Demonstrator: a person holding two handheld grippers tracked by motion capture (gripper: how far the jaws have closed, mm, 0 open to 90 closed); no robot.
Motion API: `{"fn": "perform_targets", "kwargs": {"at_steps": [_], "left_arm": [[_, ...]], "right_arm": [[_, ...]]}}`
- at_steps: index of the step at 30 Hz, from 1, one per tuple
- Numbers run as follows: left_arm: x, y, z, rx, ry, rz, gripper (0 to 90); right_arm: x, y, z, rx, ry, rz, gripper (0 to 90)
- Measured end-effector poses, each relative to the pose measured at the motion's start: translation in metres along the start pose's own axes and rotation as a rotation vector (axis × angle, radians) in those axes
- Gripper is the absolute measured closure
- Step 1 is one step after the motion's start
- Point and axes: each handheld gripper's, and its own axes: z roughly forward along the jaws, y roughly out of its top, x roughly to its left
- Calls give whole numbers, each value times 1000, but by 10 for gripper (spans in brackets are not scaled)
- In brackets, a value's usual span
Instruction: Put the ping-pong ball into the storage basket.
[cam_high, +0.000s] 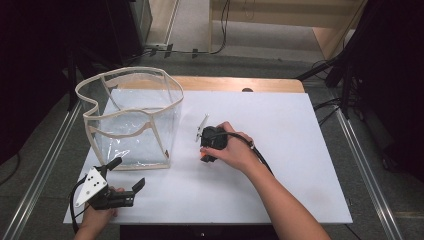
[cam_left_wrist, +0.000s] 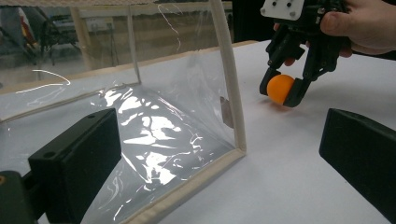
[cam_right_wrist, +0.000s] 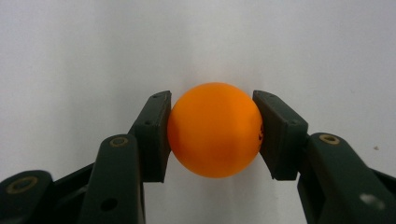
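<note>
Ball (cam_right_wrist: 215, 129), orange, sits clamped btwn the fingers (cam_right_wrist: 152, 135) of the right gripper (cam_high: 207, 150), low on the white tabletop (cam_high: 290, 150), near centre. Round, so no long axis to speak of; the fingers meet it at opposite sides, w/ the gripper pointing down from above. Clear bag (cam_high: 132, 120) w/ cream trim stands open-topped just to the left of the ball, apart from it; right hand (cam_high: 235, 150) is the nearer. Left gripper (cam_high: 117, 192) rests at the front-left corner, fingers apart, holding nothing, aimed at the bag's base. Tabletop is a white sheet over wood; dark room, cables and grey floor beyond.
</note>
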Motion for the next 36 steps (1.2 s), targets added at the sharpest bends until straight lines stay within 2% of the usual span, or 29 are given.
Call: {"fn": "perform_targets", "kwargs": {"at_steps": [9, 21, 22, 23, 31, 32, 36], "left_arm": [[0, 0, 0, 1, -3, 0, 0], [0, 0, 0, 2, -4, -1, 0], [0, 0, 0, 2, -3, -1, 0], [0, 0, 0, 2, -4, -1, 0], [0, 0, 0, 2, -4, -1, 0], [0, 0, 0, 2, -4, -1, 0], [0, 0, 0, 3, -3, -1, 0]], "right_arm": [[-2, 3, -6, -3, 1, -6, 477], [-3, 6, -14, -14, 24, 14, 476], [-3, 7, -15, -21, 32, 13, 476], [-4, 7, -16, -25, 43, -9, 475], [-3, 12, -24, -23, 46, -16, 474], [-2, 13, -25, -13, 49, 2, 474], [-4, 15, -28, -28, 51, -17, 474]]}}
